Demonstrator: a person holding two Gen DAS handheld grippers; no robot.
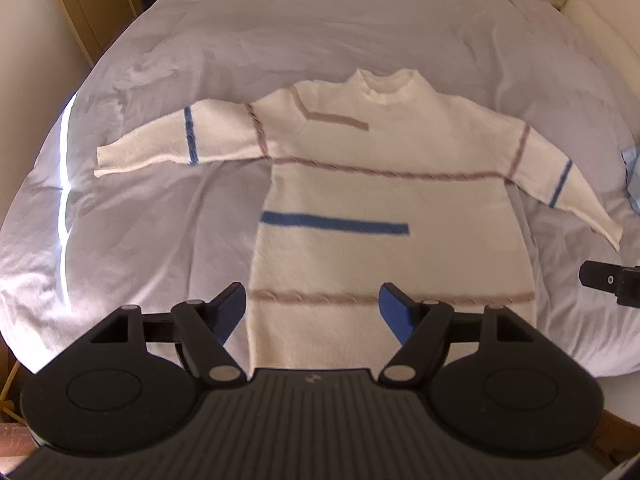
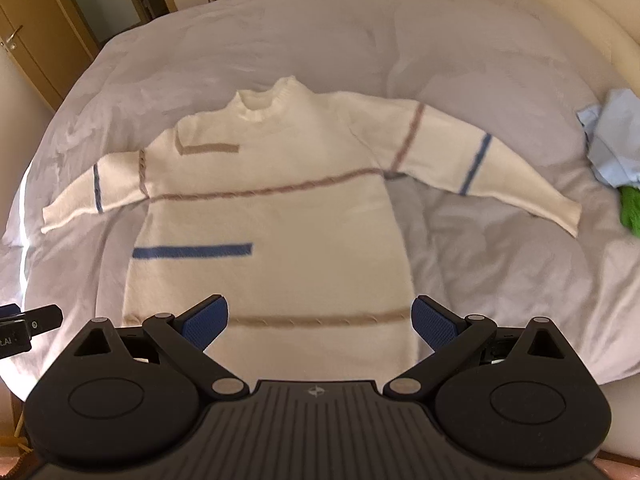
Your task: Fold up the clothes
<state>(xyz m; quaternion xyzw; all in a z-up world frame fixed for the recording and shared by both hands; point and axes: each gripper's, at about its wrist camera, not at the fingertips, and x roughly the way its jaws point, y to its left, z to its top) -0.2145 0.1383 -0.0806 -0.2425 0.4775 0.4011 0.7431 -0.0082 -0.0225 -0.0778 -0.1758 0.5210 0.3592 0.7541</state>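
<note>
A white sweater (image 1: pixel 360 184) lies flat on the bed (image 1: pixel 168 220), sleeves spread left and right, hem at the near edge. Bare sheet surrounds it; light-blue clothes (image 2: pixel 612 140) sit far right. Left gripper (image 1: pixel 313 308) and right gripper (image 2: pixel 320 320) hover apart, empty, above the hem.

The big bed (image 2: pixel 480 80) had a wrinkly pale sheet. A white sweater (image 2: pixel 280 208) lay flat on it. At three o'clock sat a blue cloth (image 2: pixel 612 144).
</note>
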